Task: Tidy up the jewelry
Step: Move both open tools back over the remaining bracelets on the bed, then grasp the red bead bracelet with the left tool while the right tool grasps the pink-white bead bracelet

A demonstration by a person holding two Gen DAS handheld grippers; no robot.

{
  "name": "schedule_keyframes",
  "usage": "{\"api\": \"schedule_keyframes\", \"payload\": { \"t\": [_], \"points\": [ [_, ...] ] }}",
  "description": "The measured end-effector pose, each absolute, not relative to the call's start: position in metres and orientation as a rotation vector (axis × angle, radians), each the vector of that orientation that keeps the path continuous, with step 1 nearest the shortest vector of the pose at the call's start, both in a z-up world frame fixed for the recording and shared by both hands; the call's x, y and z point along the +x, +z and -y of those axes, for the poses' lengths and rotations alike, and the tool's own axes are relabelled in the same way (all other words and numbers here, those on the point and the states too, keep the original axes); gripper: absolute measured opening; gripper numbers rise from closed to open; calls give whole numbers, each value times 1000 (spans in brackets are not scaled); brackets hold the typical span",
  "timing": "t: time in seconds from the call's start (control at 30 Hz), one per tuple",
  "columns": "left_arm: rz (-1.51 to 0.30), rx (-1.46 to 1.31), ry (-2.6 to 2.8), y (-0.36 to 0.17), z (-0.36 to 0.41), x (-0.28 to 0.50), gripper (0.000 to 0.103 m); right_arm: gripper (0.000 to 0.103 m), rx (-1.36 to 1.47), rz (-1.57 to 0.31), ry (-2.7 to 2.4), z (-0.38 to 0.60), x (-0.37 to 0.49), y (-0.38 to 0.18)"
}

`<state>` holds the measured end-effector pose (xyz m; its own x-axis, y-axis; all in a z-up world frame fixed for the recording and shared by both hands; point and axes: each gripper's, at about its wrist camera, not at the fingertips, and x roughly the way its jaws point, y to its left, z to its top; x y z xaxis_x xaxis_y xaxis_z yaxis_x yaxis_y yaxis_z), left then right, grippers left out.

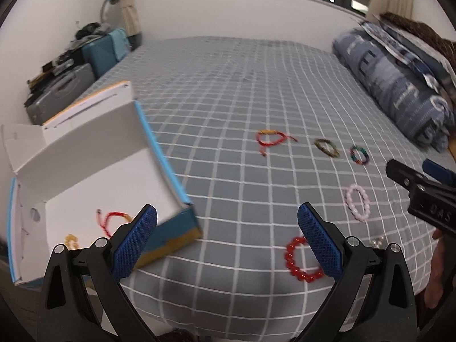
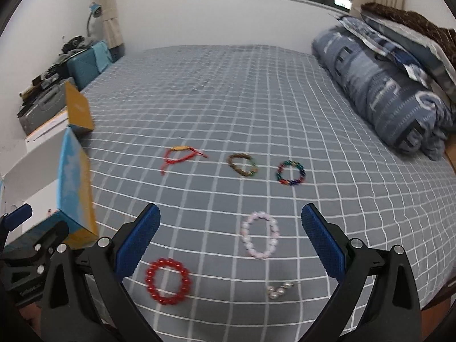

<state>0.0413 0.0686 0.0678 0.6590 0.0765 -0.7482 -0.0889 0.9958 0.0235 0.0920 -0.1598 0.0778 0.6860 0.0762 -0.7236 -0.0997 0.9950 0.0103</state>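
Two open, empty hand-held grippers [image 1: 227, 245] [image 2: 230, 246], pink bracelet [image 2: 260, 234] between right one's fingers.

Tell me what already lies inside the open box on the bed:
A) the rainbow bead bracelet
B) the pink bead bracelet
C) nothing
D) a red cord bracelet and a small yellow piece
D: the left wrist view shows a red cord bracelet and a small yellow piece on the floor of the open box.

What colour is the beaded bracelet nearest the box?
Red: the beaded bracelet is a ring of glossy red beads, clearest in the right wrist view.
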Motion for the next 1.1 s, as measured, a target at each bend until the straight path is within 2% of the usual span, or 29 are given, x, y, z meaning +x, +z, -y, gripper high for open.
{"api": "schedule_keyframes", "payload": {
  "t": [0.27, 0.73, 0.87, 1.1],
  "points": [
    [-930, 35, -3, 27, -26, 53, 97, 95, 19, -879, 116, 194, 111, 34],
    [-1083, 43, -50, -44, -16, 72, 96, 95, 41, -1021, 74, 219, 147, -27],
    [-1073, 51, -44, -51, -15, 73, 96, 87, 42, -1059, 64, 220, 153, -40],
    [-1114, 40, -50, -64, -16, 78, 84, 70, 58, -1123, 46, 223, 161, -59]
  ]
}}
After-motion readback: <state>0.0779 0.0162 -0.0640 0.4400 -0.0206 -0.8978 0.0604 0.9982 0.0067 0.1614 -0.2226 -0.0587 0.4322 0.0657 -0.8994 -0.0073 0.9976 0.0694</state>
